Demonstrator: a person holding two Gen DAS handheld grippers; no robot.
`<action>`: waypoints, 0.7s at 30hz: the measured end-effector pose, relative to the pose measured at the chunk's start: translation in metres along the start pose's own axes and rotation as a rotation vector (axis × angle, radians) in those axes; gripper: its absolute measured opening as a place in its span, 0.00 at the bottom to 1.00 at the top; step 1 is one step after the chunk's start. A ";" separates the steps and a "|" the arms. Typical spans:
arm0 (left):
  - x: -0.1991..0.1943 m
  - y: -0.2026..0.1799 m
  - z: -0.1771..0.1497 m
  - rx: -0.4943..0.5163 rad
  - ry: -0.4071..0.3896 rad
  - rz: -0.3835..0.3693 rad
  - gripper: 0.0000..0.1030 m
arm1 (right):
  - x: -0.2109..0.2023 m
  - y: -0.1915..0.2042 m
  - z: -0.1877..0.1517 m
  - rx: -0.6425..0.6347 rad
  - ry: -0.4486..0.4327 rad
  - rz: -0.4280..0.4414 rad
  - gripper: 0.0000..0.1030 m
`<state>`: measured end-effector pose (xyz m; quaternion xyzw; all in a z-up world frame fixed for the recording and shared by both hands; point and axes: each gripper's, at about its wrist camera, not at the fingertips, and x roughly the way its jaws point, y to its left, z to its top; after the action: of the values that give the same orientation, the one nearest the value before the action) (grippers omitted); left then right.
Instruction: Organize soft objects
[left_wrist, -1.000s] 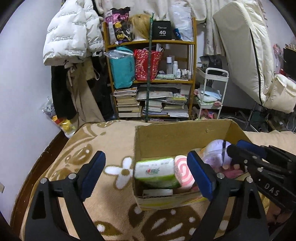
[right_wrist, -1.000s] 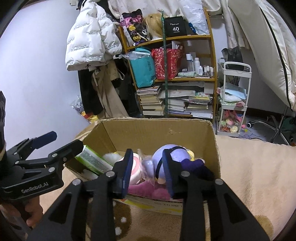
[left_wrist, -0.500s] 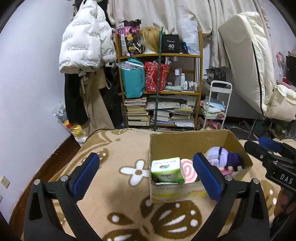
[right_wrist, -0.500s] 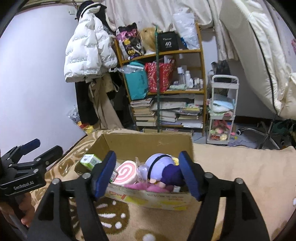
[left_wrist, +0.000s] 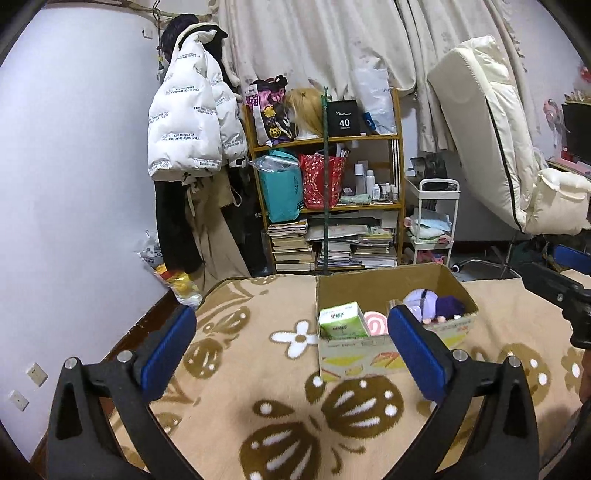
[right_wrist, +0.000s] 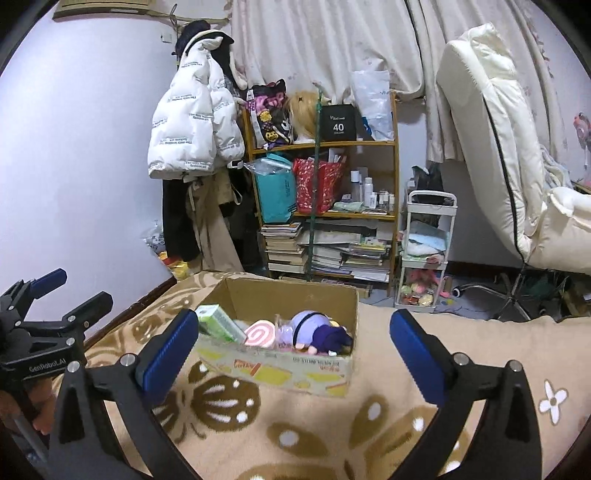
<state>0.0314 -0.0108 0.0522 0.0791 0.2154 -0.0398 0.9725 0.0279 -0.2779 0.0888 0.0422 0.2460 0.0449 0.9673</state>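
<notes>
An open cardboard box (left_wrist: 369, 284) (right_wrist: 288, 299) stands on a beige flower-patterned blanket (left_wrist: 258, 387). Inside lie a green tissue pack (left_wrist: 341, 320) (right_wrist: 218, 323), a pink swirl cushion (left_wrist: 375, 324) (right_wrist: 260, 334) and a purple plush doll (left_wrist: 424, 300) (right_wrist: 317, 326). My left gripper (left_wrist: 291, 314) hovers open, back from the box's left front corner, with nothing between its pads. My right gripper (right_wrist: 293, 317) hangs in front of the box, its jaws opening wide and empty. Each gripper shows at the edge of the other's view.
Behind the bed stands a wooden shelf (left_wrist: 332, 206) with bags, bottles and stacked books. A white puffer jacket (left_wrist: 192, 122) hangs at the left. A white trolley (left_wrist: 432, 221) and a leaning mattress (left_wrist: 487, 129) are at the right.
Both grippers have pulled back and up from the box, which now looks smaller. The right jaws went from nearly shut over the plush to wide apart. The left jaws widened slightly.
</notes>
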 end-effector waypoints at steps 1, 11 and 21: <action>-0.007 0.001 -0.003 -0.002 0.000 -0.003 0.99 | -0.006 0.001 -0.002 -0.007 -0.005 -0.009 1.00; -0.043 -0.001 -0.030 0.003 -0.022 0.002 0.99 | -0.046 0.008 -0.025 -0.031 -0.041 -0.027 1.00; -0.050 0.008 -0.042 -0.069 -0.060 0.024 0.99 | -0.047 0.013 -0.032 -0.060 -0.088 -0.061 1.00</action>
<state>-0.0304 0.0069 0.0377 0.0471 0.1866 -0.0231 0.9810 -0.0296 -0.2682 0.0848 0.0077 0.2028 0.0211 0.9790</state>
